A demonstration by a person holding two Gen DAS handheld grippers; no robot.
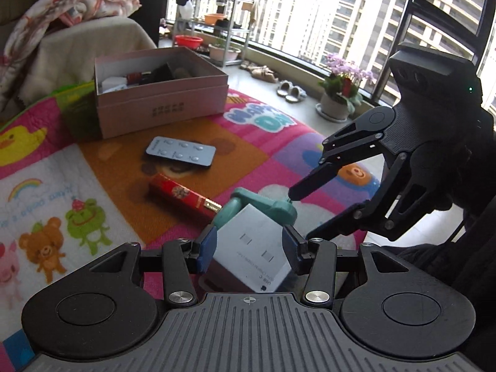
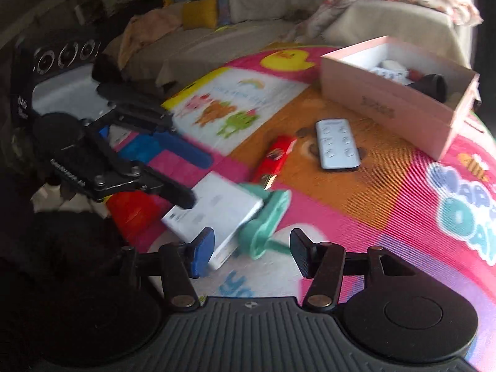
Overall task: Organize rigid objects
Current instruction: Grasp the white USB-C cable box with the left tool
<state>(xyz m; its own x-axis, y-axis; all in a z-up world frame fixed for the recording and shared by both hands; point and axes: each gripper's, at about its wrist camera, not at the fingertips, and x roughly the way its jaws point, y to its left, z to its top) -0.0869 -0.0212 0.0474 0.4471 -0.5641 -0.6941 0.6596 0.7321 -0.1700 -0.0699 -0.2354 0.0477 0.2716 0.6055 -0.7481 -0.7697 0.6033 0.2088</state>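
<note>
The left gripper (image 1: 248, 245) stood with its blue pads on either side of a white box (image 1: 252, 245); whether the pads actually pressed the box could not be told, for the box seemed to lie on the colourful play mat (image 1: 55, 179); its printed face showed small text, upside down and mostly too small to read, and its near end was cut off behind the gripper body. A teal plastic piece (image 1: 263, 206) lay touching the box's far corner; its shape was hard to make out. The right gripper (image 2: 251, 252) hung spread wide above the teal piece (image 2: 266, 220) and the box (image 2: 214, 210), gripping nothing; that view was blurred. A red rectangular packet (image 1: 183, 197) lay just beyond the box, its long axis running from far left to near right, gold end toward the teal piece. A grey remote (image 1: 181, 155) lay flat beyond it, long axis crosswise. The pink cardboard box (image 1: 161, 105) stood open farther back, its contents partly hidden by the walls.
</note>
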